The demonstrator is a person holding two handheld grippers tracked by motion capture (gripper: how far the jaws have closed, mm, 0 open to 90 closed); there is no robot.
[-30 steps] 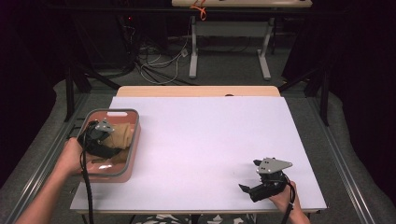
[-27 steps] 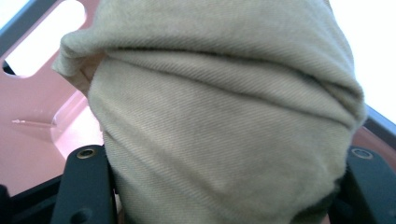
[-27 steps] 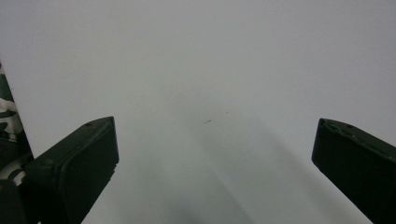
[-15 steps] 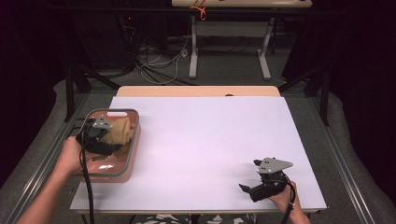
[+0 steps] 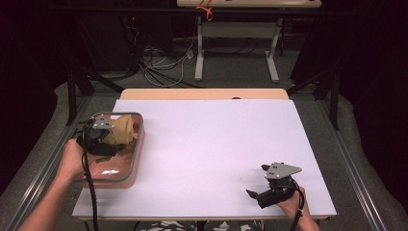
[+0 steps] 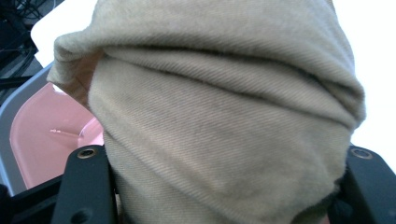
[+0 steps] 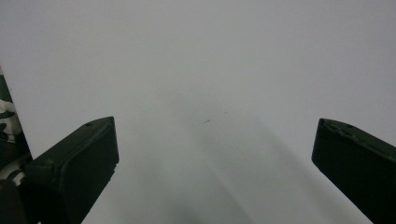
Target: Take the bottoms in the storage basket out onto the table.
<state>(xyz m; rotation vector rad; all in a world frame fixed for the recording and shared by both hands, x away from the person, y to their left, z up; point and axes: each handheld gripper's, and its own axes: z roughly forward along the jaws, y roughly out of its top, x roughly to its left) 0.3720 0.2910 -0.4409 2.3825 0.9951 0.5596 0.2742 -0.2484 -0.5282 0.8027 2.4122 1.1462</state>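
Meanwhile, left gripper clamped on tan cloth over pink tray, right gripper agape

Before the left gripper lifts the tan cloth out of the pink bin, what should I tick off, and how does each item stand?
1. Tan cloth sits between the jaws of the left gripper: ok, it bulges between both in the left gripper view.
2. Grip firm enough to lift: cannot tell, the contact is hidden by fabric.
3. Pink bin rests flat on the white table: ok.
4. Bin held down against the lift: not ok, nothing holds it.
5. Right gripper is free to help: ok, jaws wide apart over bare table, nothing between them.
6. Landing space beside the bin: ok, the white surface there is bare.
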